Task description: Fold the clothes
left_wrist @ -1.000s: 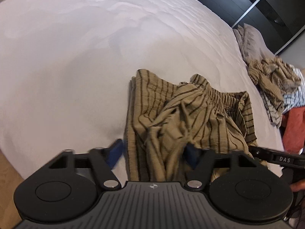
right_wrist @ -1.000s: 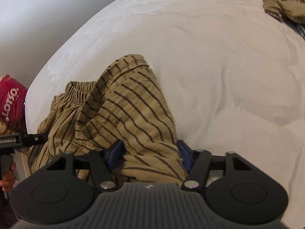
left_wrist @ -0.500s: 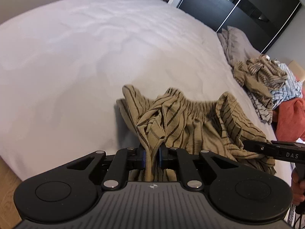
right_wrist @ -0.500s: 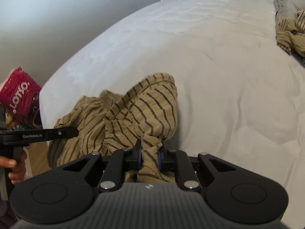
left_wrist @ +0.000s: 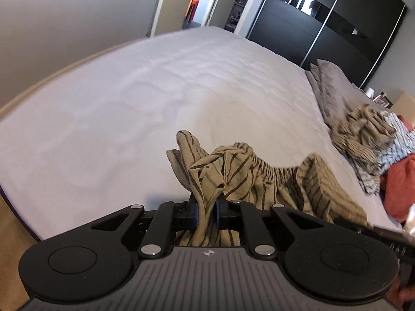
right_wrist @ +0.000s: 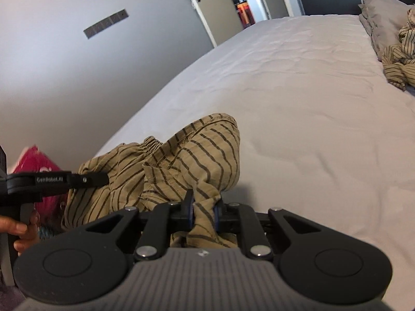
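Note:
Tan shorts with dark stripes and an elastic waistband lie bunched at the near edge of the white bed. My left gripper is shut on a fold of the shorts and holds it raised. My right gripper is shut on another fold of the same shorts. The left gripper's black body shows at the left of the right wrist view. The right gripper's body shows at the lower right of the left wrist view. The lower part of the shorts is hidden behind the grippers.
A pile of other clothes, striped tan, blue-white and red, lies at the bed's right side beside grey pillows. A pink bag sits off the bed's left edge. Dark wardrobe doors stand behind.
Both grippers went from open around the shorts to shut on folds of them. They have since lifted, pulling the fabric up, and both views tilt up toward the room.

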Demonstrator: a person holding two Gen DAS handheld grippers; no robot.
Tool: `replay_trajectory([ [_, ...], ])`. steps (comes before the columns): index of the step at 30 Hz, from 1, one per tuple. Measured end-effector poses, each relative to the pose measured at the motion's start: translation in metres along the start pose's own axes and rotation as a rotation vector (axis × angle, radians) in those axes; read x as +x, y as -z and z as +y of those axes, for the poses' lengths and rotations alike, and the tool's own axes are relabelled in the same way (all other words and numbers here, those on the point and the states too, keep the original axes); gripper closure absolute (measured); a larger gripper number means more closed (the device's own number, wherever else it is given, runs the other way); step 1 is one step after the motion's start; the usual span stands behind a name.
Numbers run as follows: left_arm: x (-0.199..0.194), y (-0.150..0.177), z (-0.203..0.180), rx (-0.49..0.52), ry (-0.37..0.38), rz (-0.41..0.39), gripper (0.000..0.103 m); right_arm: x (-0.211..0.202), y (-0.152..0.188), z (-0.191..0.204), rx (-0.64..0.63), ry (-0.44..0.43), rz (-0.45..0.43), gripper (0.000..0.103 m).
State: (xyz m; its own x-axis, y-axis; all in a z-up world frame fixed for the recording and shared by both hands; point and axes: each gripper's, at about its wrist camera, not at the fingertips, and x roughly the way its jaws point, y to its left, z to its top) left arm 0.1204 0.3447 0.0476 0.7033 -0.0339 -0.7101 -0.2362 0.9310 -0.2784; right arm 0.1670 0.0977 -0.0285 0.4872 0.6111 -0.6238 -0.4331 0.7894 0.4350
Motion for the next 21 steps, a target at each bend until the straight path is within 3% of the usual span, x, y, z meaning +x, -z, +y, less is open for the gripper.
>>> replay_trajectory([
  [4,0.004,-0.034,0.025,0.032,-0.051,-0.012,0.094,0.02,0.005,0.026,0.069,-0.01,-0.034,0.088],
  [10,0.026,-0.054,0.059,0.031,-0.091,-0.011,0.094,0.066,0.012,0.05,0.15,-0.008,-0.062,0.088],
  [21,0.098,-0.026,0.094,0.057,-0.126,0.078,0.094,0.125,0.032,0.052,0.064,0.096,-0.029,0.088],
])
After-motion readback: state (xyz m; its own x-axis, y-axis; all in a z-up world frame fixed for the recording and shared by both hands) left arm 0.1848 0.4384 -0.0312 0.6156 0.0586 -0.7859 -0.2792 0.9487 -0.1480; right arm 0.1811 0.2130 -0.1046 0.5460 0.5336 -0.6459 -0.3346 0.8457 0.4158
